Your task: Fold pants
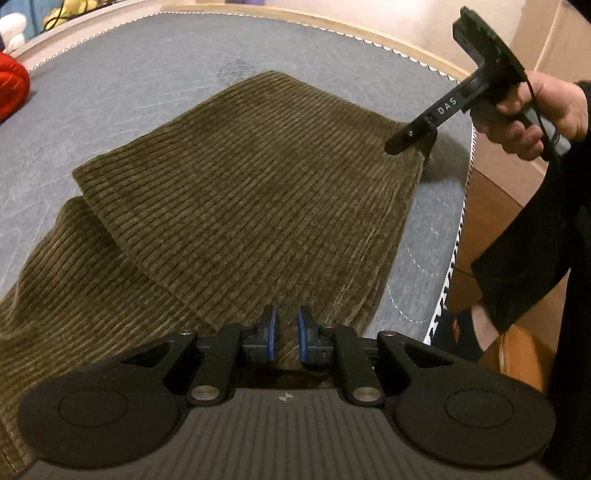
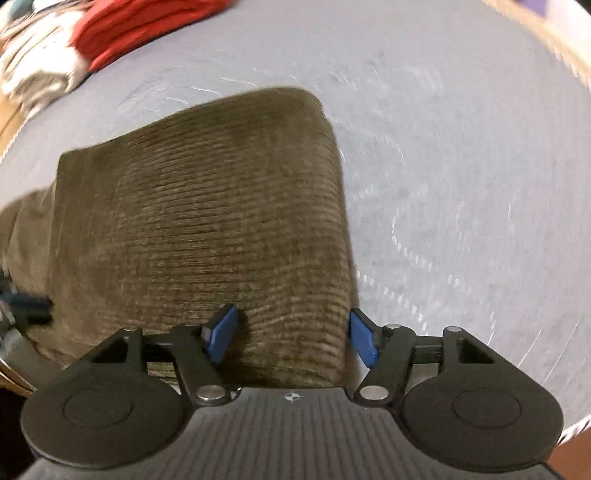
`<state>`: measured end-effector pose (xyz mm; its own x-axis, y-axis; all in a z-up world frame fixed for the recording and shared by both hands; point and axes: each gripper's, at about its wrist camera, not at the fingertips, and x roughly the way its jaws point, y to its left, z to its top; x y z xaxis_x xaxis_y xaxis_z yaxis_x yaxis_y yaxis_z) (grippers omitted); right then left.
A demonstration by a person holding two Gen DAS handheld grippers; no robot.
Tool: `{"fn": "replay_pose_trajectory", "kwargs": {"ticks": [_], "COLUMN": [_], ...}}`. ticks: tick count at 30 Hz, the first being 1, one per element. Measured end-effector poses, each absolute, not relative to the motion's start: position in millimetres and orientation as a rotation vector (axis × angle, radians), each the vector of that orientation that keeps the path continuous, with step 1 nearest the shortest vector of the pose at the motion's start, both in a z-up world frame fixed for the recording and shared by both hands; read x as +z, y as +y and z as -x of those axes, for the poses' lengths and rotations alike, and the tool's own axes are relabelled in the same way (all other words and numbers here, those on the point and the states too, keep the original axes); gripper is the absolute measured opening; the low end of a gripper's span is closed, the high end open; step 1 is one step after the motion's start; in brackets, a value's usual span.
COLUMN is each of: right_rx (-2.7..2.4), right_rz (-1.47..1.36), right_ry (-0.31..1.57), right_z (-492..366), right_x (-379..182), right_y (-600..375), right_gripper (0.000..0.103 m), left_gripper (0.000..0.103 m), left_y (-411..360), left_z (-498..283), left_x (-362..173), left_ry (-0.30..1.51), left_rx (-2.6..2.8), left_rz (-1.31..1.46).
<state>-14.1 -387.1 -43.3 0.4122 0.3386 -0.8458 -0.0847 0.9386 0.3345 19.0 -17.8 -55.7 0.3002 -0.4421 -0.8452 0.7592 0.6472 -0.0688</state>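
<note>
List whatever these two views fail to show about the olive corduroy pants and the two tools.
- Waistband of the olive-brown corduroy pants: cut off by the left wrist view's lower-left edge.
- Left tool: narrow gap over cloth; actual pinch hidden behind its blue pads.
- Right tool: the right wrist view is motion-blurred, so contact with the fold is unclear.
- Red cloth on the grey quilted mattress: blurred, cropped, unidentifiable.
</note>
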Motion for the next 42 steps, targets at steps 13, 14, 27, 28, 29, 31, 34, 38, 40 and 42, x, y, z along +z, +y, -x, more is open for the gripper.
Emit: {"fn": "replay_pose_trajectory", "kwargs": {"ticks": [13, 14, 27, 28, 29, 31, 34, 38, 40, 42], "right_rx": [0.315, 0.344, 0.687, 0.702, 0.716, 0.734, 0.741, 0.747, 0.763, 0.774], "right_rz": [-0.314, -0.281, 0.241, 0.262, 0.278, 0.302, 0.304, 0.303, 0.329, 0.345], "right_ry": [1.036, 0.989, 0.614, 0.601, 0.586, 0.569, 0.535, 0.515, 0.487, 0.472], "right_z": [21.0, 26.1, 91.4, 94.4, 97.4, 102.3, 103.8, 105.2, 105.8, 110.2], "right_x": [-17.3, -5.2, 61.2, 58.8, 56.4, 54.7, 51.5, 44.4, 40.9, 40.2], "right_y": [-378.1, -370.3, -202.5, -192.4, -183.0, -165.4, -148.7, -130.6, -124.8, -120.2], "right_gripper": [0.030, 0.029, 0.028, 0.028, 0.028, 0.028, 0.028, 0.028, 0.028, 0.028], "left_gripper": [0.019, 0.020, 0.065, 0.073, 0.077, 0.084, 0.084, 0.084, 0.084, 0.083], "left_y": [10.9, 16.2, 53.7, 55.4, 56.1, 55.5, 51.3, 52.4, 51.8, 51.1], "left_z": [-35.3, -39.3, -68.9, -69.4, -68.6, -68.6, -69.6, -75.7, -80.5, -84.8], "left_x": [-10.2, -3.6, 23.7, 25.7, 27.0, 27.3, 22.3, 7.3, 2.3, 0.8], "left_ry": [0.822, 0.819, 0.820, 0.817, 0.818, 0.825, 0.850, 0.914, 0.922, 0.914], "left_rx": [-0.603, -0.589, -0.647, -0.663, -0.675, -0.692, -0.653, -0.600, -0.586, -0.574], "left_rz": [-0.145, -0.108, 0.359, 0.382, 0.395, 0.397, 0.339, 0.332, 0.334, 0.335]}}
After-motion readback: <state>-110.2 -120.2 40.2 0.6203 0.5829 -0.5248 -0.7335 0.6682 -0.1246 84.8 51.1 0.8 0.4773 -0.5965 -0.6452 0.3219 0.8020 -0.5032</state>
